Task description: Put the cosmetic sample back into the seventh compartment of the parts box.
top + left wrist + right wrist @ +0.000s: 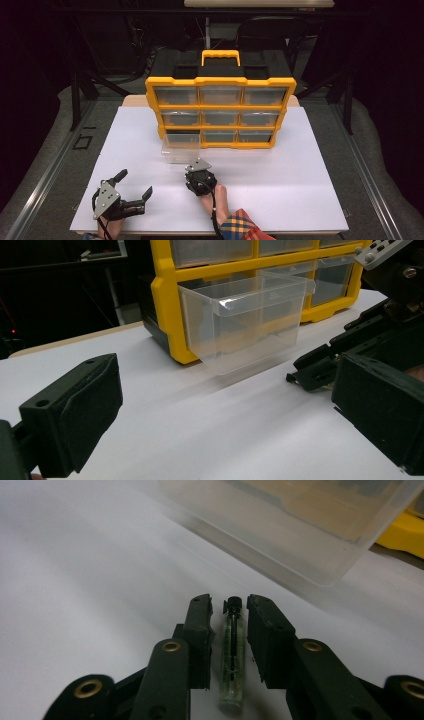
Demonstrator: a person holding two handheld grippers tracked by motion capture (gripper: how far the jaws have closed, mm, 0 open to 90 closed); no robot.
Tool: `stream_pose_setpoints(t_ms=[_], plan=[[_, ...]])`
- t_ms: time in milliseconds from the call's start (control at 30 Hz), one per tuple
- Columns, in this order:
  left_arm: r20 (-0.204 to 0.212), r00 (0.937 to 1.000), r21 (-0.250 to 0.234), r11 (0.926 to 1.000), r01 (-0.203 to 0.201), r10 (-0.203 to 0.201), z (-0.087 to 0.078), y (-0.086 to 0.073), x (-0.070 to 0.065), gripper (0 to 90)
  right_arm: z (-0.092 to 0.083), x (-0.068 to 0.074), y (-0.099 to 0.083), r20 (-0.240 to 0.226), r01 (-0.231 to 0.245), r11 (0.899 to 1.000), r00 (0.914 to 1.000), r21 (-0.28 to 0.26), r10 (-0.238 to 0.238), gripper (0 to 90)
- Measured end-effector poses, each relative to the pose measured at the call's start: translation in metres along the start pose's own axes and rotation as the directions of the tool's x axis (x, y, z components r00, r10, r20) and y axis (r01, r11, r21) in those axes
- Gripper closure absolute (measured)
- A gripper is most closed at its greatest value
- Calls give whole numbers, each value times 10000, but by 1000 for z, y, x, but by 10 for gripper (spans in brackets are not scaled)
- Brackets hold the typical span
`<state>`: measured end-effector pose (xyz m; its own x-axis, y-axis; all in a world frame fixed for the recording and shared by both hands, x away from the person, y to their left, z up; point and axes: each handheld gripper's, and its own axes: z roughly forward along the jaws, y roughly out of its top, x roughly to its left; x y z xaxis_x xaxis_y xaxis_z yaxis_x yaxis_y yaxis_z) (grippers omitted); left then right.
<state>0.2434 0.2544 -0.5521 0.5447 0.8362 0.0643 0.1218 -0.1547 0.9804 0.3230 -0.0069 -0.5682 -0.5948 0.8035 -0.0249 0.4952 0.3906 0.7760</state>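
Lying between the right gripper's (229, 611) nearly closed jaws, the vial (233, 650) looks light, slick, fragile; grip mid-body. Left gripper (220, 405) gapes empty.

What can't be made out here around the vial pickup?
- Whether the right gripper pads press the vial: right gripper view, a thin gap seems to remain on each side.
- Vial's lower end: right gripper view, cut off near the bottom edge.
- Vial in high view: under the right gripper.
- Contents of the organizer drawers: high view, too small; the pulled-out drawer looks empty.
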Motion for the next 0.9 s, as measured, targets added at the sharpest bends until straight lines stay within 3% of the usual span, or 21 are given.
stream_pose_setpoints(t_ms=[100,133,633,900], plan=[[10,10000,-13,10000,-4,4,0,0,0,0,2,1,0,16,-48,10000,10000,28,48,717],[10,10000,-13,10000,-4,4,0,0,0,0,2,1,0,16,-48,10000,10000,28,48,784],[-12,10000,15,10000,-14,14,0,0,0,0,-5,-5,1,-274,-370,9993,9989,-67,368,802],[22,10000,50,10000,-65,65,1,0,-1,0,-16,-9,2,-376,-237,9995,9990,-209,229,801]])
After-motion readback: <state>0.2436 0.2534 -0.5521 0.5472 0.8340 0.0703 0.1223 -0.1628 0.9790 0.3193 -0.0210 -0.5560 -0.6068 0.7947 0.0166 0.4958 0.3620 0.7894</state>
